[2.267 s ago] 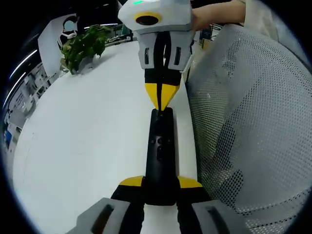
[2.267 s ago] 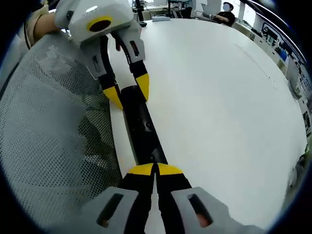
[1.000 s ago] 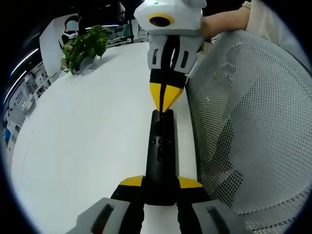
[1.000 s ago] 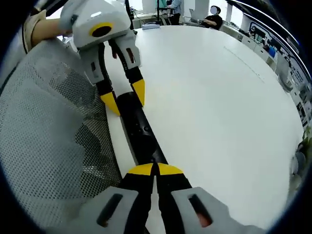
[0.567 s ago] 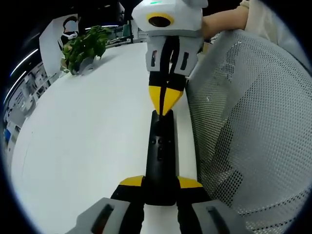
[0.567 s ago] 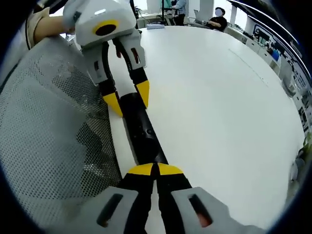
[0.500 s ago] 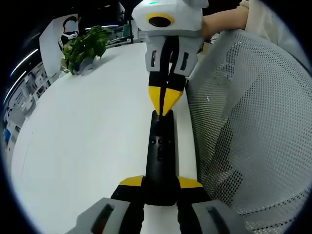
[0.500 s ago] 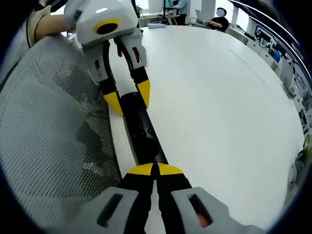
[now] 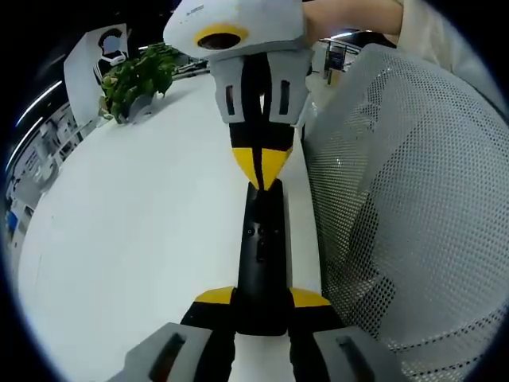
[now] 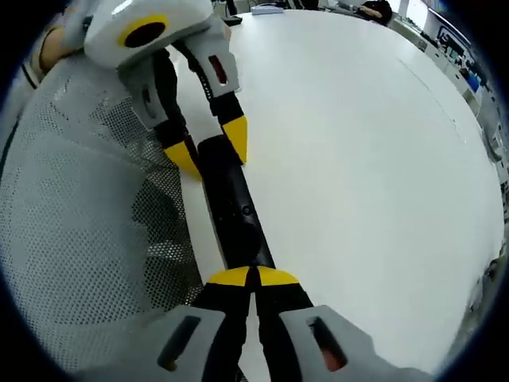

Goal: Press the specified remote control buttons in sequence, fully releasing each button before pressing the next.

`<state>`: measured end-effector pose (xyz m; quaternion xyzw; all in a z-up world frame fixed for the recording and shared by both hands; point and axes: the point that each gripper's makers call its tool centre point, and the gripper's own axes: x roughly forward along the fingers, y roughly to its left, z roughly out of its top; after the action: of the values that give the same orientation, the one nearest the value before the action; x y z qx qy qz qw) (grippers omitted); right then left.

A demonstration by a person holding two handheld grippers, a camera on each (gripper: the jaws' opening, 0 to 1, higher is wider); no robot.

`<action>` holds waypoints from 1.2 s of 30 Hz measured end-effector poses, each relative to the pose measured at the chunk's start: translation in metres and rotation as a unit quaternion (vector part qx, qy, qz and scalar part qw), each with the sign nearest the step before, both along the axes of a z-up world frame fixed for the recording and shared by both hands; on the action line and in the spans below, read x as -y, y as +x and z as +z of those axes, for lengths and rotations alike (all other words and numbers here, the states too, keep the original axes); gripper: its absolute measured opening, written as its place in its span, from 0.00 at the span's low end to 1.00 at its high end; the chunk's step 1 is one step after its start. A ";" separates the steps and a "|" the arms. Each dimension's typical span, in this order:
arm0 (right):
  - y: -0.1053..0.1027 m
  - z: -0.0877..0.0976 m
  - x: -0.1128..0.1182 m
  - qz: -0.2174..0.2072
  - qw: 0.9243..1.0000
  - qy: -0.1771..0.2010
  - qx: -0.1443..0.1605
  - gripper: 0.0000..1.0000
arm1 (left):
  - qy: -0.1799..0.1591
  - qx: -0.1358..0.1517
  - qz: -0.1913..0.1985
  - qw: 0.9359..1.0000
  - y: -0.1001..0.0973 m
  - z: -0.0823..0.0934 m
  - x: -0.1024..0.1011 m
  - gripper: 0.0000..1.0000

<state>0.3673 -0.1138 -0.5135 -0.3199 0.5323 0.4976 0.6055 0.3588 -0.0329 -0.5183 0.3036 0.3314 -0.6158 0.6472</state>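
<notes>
A long black remote control [image 9: 262,239] lies lengthwise along the edge of a white table [image 9: 143,223]. My left gripper [image 9: 262,296] is shut on its near end, one yellow fingertip on each side. My right gripper [image 9: 261,169] comes down from the top of the left gripper view, shut, with its joined yellow tips touching the remote's far end above the small buttons. In the right gripper view, my right gripper [image 10: 253,277] rests tip-down on the remote [image 10: 235,211], and the left gripper [image 10: 208,147] clamps the other end.
A grey mesh chair back [image 9: 406,199] stands right beside the table edge and the remote, and appears again as the mesh chair back [image 10: 79,239]. A potted green plant [image 9: 137,76] sits far off on the table. A person's forearm [image 9: 350,12] holds the right gripper.
The right gripper has swung left and come closer over the remote's far end, its shut tips a little lower on the remote. The left gripper's hold on the remote is unchanged.
</notes>
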 end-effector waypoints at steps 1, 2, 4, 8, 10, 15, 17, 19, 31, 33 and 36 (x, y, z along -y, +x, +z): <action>0.000 0.000 0.000 0.006 1.000 -0.005 0.002 0.00 | 0.000 0.000 0.000 1.000 0.000 0.000 0.000 0.24; -0.001 0.000 0.000 0.025 1.000 -0.016 0.009 0.00 | 0.001 0.000 0.000 1.000 0.000 0.000 0.000 0.24; -0.002 0.000 0.000 0.047 0.998 -0.024 0.020 0.00 | 0.000 0.000 0.000 1.000 0.000 0.000 0.000 0.24; -0.004 0.000 0.001 0.058 0.997 -0.022 0.041 0.00 | -0.001 0.000 -0.001 1.000 0.000 0.000 0.000 0.24; -0.003 0.001 0.002 0.062 0.997 -0.010 0.051 0.00 | 0.000 0.004 -0.005 1.000 0.000 0.000 0.000 0.24; -0.002 0.002 0.003 0.024 0.998 0.033 0.050 0.00 | -0.002 0.003 -0.004 1.000 0.000 0.000 0.000 0.24; -0.002 0.002 0.003 0.020 0.997 0.050 0.050 0.00 | -0.004 0.002 -0.004 1.000 0.000 0.000 0.000 0.24; -0.003 0.003 0.002 -0.019 0.997 0.067 0.033 0.01 | -0.005 0.002 -0.003 1.000 0.000 0.000 0.000 0.24; -0.004 0.008 -0.015 0.033 0.994 0.083 0.057 0.00 | -0.006 -0.002 -0.001 1.000 0.000 0.000 0.000 0.24; -0.003 0.005 -0.015 0.034 0.995 0.080 0.057 0.00 | -0.006 -0.002 -0.001 1.000 0.000 0.000 0.000 0.24; -0.002 0.003 -0.014 0.045 0.994 0.077 0.062 0.00 | -0.006 -0.001 -0.002 1.000 0.001 0.000 0.001 0.24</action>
<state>0.3649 -0.1001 -0.5107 -0.3266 0.4390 0.5429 0.6371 0.3593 -0.0334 -0.5184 0.2996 0.3281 -0.6190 0.6476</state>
